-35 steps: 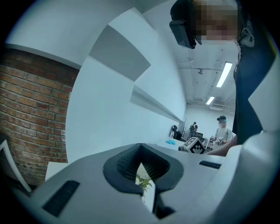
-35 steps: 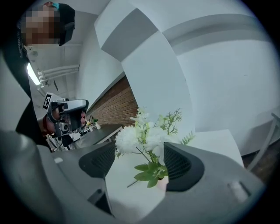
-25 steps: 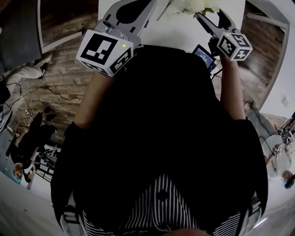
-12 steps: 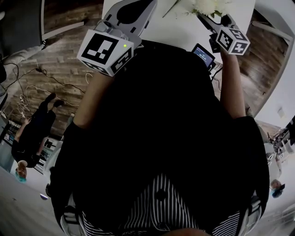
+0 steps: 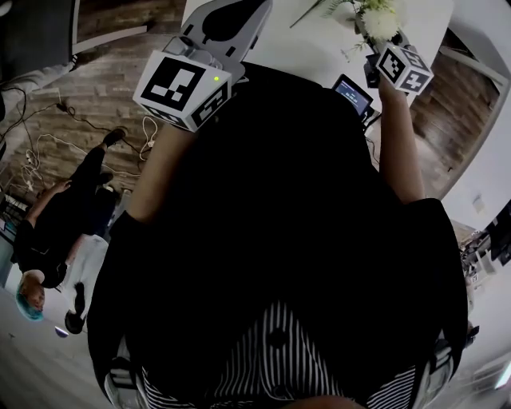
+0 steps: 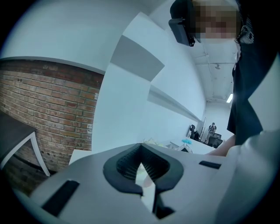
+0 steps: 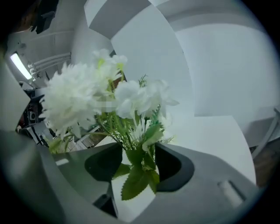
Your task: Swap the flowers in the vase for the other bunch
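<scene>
Right hand-held gripper (image 7: 138,149), jaws closing, white flowers (image 7: 74,96) between them

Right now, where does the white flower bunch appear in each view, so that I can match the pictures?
Head view: the white flower bunch is at the top edge, right of centre.
Left gripper view: it cannot be made out.
Right gripper view: the bunch fills the centre and left.
Shared landmark: the white table, seen beside the bunch in both these views.
</scene>
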`<action>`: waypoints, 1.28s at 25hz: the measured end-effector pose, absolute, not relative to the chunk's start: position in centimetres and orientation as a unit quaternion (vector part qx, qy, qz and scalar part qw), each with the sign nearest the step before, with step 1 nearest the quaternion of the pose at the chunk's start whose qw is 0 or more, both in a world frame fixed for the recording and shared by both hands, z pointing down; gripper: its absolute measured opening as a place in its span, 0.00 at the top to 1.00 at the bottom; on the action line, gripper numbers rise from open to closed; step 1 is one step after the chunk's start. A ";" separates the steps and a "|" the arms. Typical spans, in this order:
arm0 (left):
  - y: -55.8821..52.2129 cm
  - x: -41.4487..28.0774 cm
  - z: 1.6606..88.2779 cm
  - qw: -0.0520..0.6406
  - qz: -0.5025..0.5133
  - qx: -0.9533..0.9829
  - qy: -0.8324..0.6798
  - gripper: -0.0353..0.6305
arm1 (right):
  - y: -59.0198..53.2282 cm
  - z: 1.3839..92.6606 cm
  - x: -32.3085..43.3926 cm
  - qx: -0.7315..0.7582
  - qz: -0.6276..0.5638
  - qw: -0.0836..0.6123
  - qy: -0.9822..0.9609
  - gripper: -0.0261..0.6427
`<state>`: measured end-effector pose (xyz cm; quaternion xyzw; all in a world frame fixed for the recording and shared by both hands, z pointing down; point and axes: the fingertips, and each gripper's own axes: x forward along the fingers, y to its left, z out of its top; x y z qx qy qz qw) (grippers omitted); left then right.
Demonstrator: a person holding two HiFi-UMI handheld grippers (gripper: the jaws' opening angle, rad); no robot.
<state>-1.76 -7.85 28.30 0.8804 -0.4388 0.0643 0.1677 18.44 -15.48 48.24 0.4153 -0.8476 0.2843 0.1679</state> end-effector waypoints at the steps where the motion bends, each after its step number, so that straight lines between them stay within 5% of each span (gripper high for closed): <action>1: -7.9 -1.9 28.4 0.169 0.063 0.880 -0.440 0.94 | -15.5 48.3 18.5 0.418 0.281 0.170 -0.847 0.66; 9: -8.6 -2.0 28.5 0.170 0.061 0.878 -0.443 0.94 | -16.5 48.4 19.5 0.430 0.268 0.181 -0.843 0.84; 32: -9.9 -0.4 28.1 0.160 0.067 0.891 -0.419 0.94 | -16.8 46.6 20.2 0.440 0.259 0.170 -0.843 0.90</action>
